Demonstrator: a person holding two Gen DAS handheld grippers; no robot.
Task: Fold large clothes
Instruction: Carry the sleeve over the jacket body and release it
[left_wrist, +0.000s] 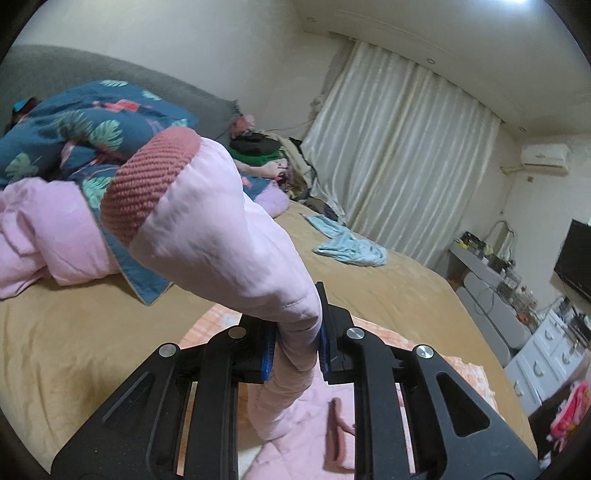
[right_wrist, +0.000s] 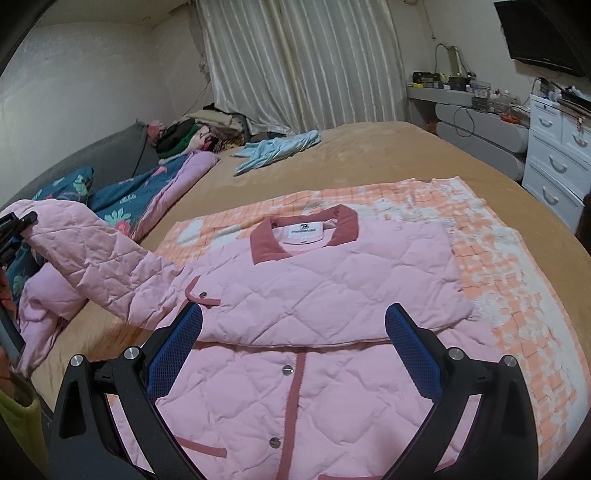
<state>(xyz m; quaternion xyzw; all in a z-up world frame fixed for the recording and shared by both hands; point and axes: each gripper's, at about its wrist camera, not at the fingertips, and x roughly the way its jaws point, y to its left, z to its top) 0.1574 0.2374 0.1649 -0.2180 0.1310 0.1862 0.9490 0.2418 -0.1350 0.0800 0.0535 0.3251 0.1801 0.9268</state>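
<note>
The left claw is clamped tight on the pink sleeve, blue pads pinching the quilted fabric just below the ribbed dusty-rose cuff, so the cuff stands up past the fingers and the sleeve hangs free in the air. That looks like a grip chosen to swing the sleeve across the body for the fold. Over on the other side, the right claw hovers wide open above the pink quilted jacket, nothing between its pads, likely ready to pin or smooth the front. The jacket lies face up, collar away, snaps down the middle, on an orange checked blanket spread over the tan bed. Its right edge already sits folded in, straight and clean. Open room lies ahead: bare bed beyond the collar, a light blue garment well apart. To the left, the floral quilt crowds in near the lifted sleeve.
</note>
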